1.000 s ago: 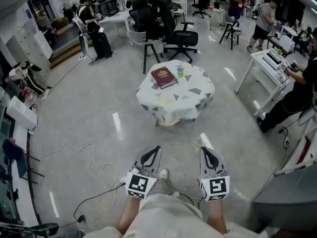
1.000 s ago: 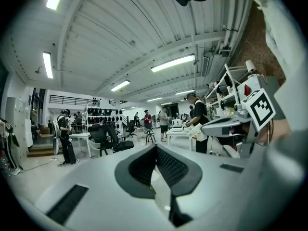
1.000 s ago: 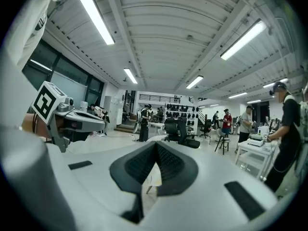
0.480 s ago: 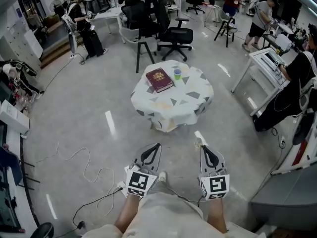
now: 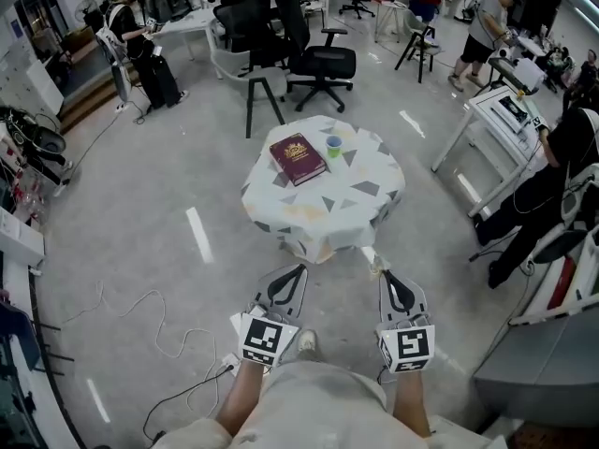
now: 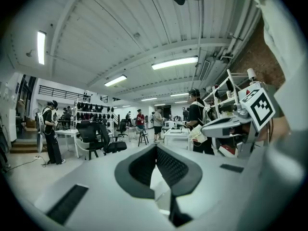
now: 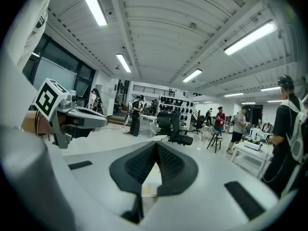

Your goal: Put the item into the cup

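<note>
Maroon book [image 5: 298, 158] beside cup [image 5: 334, 145] on table [image 5: 367, 191]; left gripper [image 5: 297, 272] and right gripper [image 5: 385, 278] fingers closed, empty

- The left gripper [image 6: 156, 150] points across a busy workshop hall, its dark jaws pressed together at the tips with nothing between them.
- The right gripper [image 6: 208, 128], carrying its marker cube [image 6: 257, 107], juts in from the right edge.
- A person in black [image 6: 49, 133] stands at far left beside a white desk [image 6: 67, 132] and black office chairs [image 6: 98, 137].
- Strip lights [image 6: 174, 62] glow on the ribbed ceiling overhead.
</note>
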A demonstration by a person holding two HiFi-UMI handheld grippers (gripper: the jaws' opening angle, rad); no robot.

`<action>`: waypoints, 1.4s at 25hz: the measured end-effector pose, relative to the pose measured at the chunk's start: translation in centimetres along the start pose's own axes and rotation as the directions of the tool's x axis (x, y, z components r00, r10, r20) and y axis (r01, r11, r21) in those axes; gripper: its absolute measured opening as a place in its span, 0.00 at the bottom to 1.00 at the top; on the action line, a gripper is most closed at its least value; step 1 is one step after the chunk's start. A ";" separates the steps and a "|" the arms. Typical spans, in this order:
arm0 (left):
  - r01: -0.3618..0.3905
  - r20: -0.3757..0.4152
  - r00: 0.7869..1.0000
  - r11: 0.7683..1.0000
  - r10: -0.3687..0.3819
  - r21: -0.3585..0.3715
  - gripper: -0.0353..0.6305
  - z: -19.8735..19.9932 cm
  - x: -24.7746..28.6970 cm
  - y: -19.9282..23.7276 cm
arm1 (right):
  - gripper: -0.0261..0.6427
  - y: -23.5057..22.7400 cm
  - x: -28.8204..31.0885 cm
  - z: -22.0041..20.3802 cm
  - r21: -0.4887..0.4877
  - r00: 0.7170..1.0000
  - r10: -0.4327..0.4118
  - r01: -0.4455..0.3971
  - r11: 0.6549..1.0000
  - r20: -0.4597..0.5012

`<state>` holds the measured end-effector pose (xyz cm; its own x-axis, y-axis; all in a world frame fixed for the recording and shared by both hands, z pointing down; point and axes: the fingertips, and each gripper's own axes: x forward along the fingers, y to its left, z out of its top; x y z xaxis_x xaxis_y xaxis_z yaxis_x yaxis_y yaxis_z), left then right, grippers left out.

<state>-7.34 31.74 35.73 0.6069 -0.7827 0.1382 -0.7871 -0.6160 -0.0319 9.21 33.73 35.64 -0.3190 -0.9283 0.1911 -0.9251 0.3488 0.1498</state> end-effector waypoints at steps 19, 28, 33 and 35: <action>0.032 -0.017 0.999 0.999 -0.032 -0.036 0.07 -1.0 6.5 5.6 | 0.05 -1.0 8.5 -0.2 0.020 0.999 -0.009 0.010 1.000 -0.041; -0.016 -0.031 0.999 1.000 0.015 -0.025 0.07 -0.9 11.1 7.9 | 0.05 -4.3 13.5 -0.1 0.022 0.999 0.029 -0.029 0.999 -0.027; -0.043 -0.041 0.998 0.999 0.043 -0.012 0.07 0.0 13.9 9.0 | 0.05 -6.4 16.5 0.2 0.029 0.998 0.063 -0.063 0.998 -0.021; -0.057 -0.041 0.998 0.998 0.056 -0.006 0.07 0.5 15.1 9.4 | 0.05 -7.4 17.6 0.5 0.029 0.997 0.074 -0.074 0.997 -0.012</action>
<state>-5.52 14.12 37.06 0.5565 -0.8118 0.1768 -0.8209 -0.5701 -0.0338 10.31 14.75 37.41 -0.3843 -0.8982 0.2134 -0.9047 0.4124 0.1067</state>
